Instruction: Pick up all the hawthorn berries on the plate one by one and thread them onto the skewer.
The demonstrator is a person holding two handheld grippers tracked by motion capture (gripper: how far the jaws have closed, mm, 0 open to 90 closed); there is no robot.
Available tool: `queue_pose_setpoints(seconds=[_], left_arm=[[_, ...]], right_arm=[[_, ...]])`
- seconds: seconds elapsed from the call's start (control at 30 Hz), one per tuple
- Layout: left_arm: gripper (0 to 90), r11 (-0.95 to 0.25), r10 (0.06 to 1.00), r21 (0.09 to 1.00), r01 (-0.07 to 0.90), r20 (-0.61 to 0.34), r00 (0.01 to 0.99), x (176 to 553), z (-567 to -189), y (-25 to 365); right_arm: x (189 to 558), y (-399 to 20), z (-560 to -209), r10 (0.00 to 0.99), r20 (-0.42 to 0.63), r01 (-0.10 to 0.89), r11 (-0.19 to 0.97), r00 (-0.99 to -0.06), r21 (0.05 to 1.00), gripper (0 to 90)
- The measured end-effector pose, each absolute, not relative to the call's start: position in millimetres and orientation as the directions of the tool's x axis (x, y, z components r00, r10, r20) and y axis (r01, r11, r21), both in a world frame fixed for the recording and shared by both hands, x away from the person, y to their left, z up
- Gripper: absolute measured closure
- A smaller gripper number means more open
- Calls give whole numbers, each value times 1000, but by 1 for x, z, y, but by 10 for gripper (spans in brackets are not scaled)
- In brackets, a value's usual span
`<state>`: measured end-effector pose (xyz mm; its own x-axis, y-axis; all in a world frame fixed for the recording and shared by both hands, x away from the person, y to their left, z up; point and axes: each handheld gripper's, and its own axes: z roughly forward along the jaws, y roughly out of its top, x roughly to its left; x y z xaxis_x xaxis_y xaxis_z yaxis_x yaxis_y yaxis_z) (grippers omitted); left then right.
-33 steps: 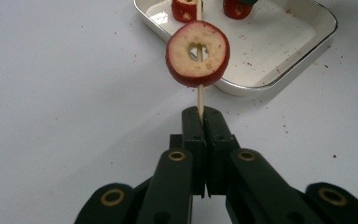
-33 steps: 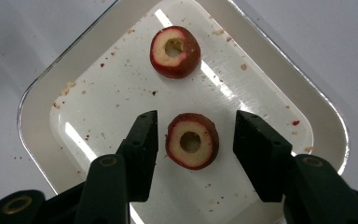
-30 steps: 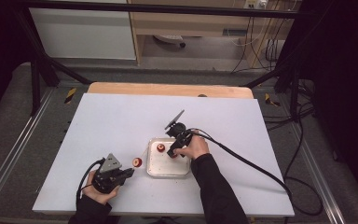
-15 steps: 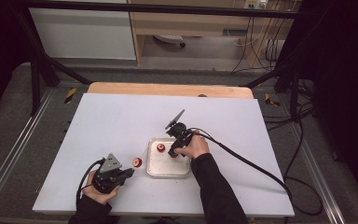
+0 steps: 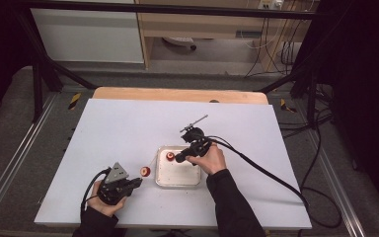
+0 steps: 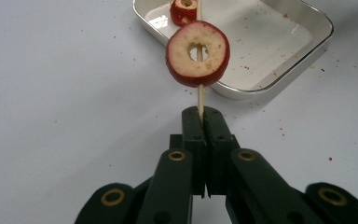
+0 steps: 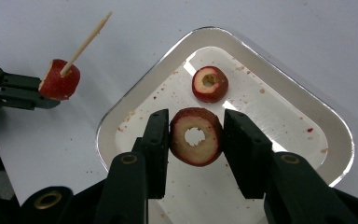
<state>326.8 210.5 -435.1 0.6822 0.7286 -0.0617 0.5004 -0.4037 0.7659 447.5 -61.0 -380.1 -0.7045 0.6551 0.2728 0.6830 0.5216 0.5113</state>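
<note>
With your right gripper (image 7: 195,137) clamping the fruit ring (image 7: 196,136), align its hole to the skewer (image 6: 199,100) pinched in your left gripper (image 6: 204,122).

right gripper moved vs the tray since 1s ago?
Yes. The right gripper, shut on a fruit ring, has lifted slightly over the tray.

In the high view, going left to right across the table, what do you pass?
left gripper shut on a skewer → fruit slice on the skewer → metal tray → fruit slice lying in the tray → right gripper, held above the tray
</note>
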Motion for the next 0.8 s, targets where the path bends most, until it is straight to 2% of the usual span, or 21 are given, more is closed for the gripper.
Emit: queue_pose_setpoints(seconds=[0.3,0.8], left_arm=[[887,-400,728,769,499,-64,683,326,-435,208],[886,-375,735,788,489,-69,675,322,-432,205]], right_arm=[[433,-77,-391,644,369,690,359,-670,628,623],[419,-94,-403,590,527,686,64,-612,725,624]])
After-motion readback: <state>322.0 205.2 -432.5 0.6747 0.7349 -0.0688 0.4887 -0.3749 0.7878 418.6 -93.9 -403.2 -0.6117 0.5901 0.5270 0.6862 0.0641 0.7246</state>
